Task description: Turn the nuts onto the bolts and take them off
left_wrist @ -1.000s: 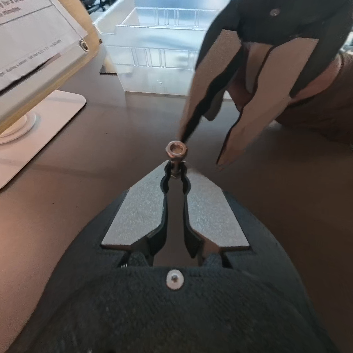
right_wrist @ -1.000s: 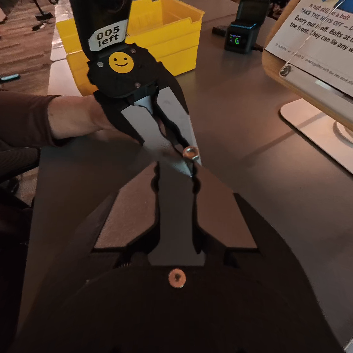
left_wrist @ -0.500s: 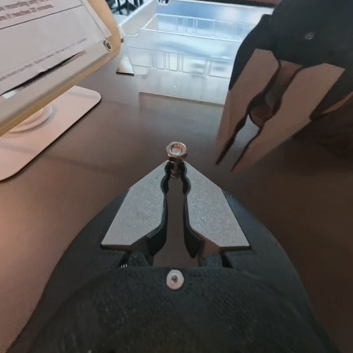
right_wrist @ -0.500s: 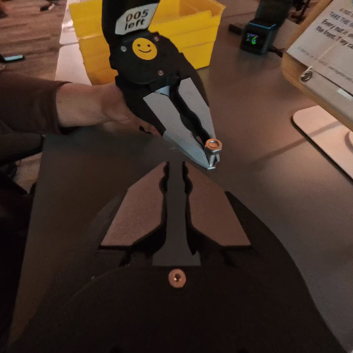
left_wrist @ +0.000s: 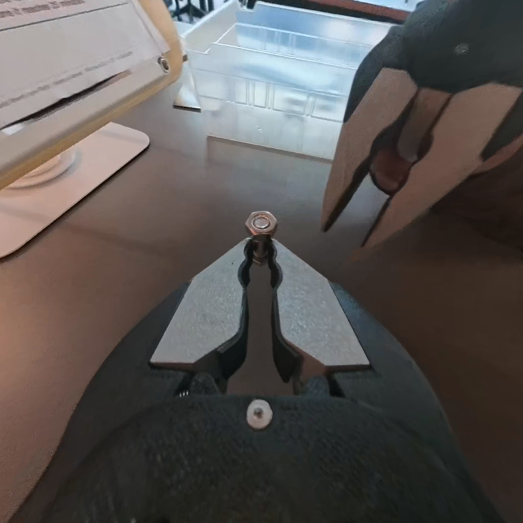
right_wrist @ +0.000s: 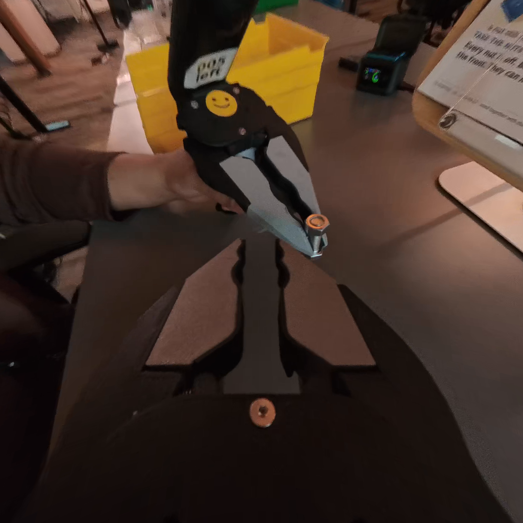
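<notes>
My left gripper [left_wrist: 259, 249] is shut on a small steel bolt [left_wrist: 259, 250] and holds it upright above the dark table [left_wrist: 141, 283]. A hex nut [left_wrist: 261, 226] sits on the bolt's top end. In the right wrist view the left gripper [right_wrist: 314, 246] holds the bolt [right_wrist: 316, 243], with the nut [right_wrist: 317, 224] on top. My right gripper [right_wrist: 259, 246] is empty, its jaws a narrow gap apart, just left of and short of the bolt. It also shows in the left wrist view [left_wrist: 345, 236], right of the nut and apart from it.
A clear plastic bin [left_wrist: 277, 93] stands behind the bolt. A yellow bin [right_wrist: 283, 70] stands behind the left gripper. A wooden stand with a paper sheet [left_wrist: 70, 70] on a white base [left_wrist: 70, 175] is beside them. A small black device [right_wrist: 379, 73] sits farther back. The grippers' ends are close to 5 cm from one another.
My right gripper has drawn back from the nut and its jaws have narrowed. My left gripper has kept hold of the bolt and swung its view to the left.
</notes>
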A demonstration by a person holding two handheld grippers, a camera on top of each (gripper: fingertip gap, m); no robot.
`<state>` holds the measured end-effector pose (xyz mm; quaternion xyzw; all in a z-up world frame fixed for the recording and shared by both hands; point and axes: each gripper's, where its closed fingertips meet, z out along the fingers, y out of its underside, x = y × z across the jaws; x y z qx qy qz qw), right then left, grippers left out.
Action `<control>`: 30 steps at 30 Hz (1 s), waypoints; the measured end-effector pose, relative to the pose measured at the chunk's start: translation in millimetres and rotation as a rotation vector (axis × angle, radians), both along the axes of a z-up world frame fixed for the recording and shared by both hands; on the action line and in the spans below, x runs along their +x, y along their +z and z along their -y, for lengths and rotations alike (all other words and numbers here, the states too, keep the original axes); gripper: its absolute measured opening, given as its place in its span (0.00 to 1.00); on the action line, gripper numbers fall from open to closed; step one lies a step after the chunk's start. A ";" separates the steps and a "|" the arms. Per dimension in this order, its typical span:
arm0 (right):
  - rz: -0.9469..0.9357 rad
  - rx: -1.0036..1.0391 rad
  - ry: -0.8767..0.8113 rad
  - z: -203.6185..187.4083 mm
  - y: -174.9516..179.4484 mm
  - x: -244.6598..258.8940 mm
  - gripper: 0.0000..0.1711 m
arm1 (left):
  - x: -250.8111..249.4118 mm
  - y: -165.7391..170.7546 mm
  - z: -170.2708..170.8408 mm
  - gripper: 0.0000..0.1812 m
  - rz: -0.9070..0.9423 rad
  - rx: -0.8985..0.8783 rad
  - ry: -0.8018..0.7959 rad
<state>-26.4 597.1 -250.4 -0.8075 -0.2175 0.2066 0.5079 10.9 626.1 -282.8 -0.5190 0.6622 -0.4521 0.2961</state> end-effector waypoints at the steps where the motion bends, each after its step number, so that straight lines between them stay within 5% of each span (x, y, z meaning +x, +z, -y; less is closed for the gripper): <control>1: -0.011 0.010 -0.030 -3.1 2.5 4.3 0.16 | -0.7 -0.5 -1.4 0.05 0.000 0.012 -0.002; 4: 0.035 0.032 -0.129 -11.9 1.1 20.5 0.31 | -1.6 1.3 14.1 0.05 0.004 0.009 -0.064; 9: 0.093 -0.032 -0.097 -7.5 -12.5 15.6 0.16 | -2.3 0.3 26.9 0.05 -0.005 0.032 -0.104; 11: 0.136 -0.008 -0.068 -1.9 -10.9 16.4 0.00 | -0.7 1.8 14.9 0.05 -0.007 0.004 -0.045; 14: 0.002 0.035 -0.057 -1.9 7.3 11.5 0.03 | -2.5 4.2 1.8 0.05 -0.001 -0.024 -0.017; 16: 0.013 0.025 -0.124 -8.7 4.8 22.1 0.18 | -3.7 7.9 7.9 0.05 0.009 -0.062 -0.052; 19: 0.043 0.023 -0.174 -14.2 -2.3 28.8 0.19 | -4.2 5.5 21.5 0.05 -0.003 -0.043 -0.102; 30: -0.020 -0.006 -0.161 -14.0 -1.5 22.9 0.04 | -3.1 3.1 35.6 0.05 0.001 -0.010 -0.139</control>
